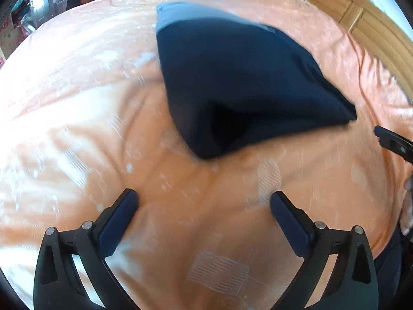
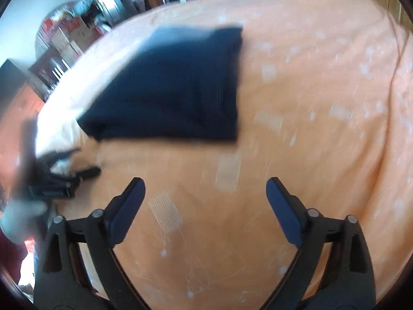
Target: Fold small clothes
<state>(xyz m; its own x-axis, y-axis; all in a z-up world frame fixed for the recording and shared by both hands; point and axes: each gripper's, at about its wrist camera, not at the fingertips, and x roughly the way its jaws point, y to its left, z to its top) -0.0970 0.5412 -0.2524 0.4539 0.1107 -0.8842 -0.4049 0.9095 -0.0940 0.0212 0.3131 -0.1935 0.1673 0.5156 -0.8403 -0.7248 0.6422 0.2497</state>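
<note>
Surface: orange bedspread [image 1: 77,103] with pale woven patches, filling most of both views. Wooden panelling [image 1: 361,25] at upper right of the left wrist view; boxes and clutter [image 2: 69,36] at upper left of the right wrist view. Both views motion-blurred.

Garment [image 1: 232,82]: dark navy, folded into a compact wedge, pale blue band along its far edge. Lies flat on the bedspread, upper centre in the left view, upper left of centre in the right view [image 2: 175,90].

Left gripper [image 1: 204,201]: fingers spread wide, nothing between them, low centre of its frame, pointing toward the garment and apart from it. Whether it touches the bedspread cannot be told.

Right gripper [image 2: 205,188]: fingers likewise spread wide and empty, angled down over bare bedspread, garment ahead and to the left.

The left gripper also shows, blurred, at the left edge of the right view [image 2: 64,178]; the right gripper's tip at the right edge of the left view [image 1: 392,142].
</note>
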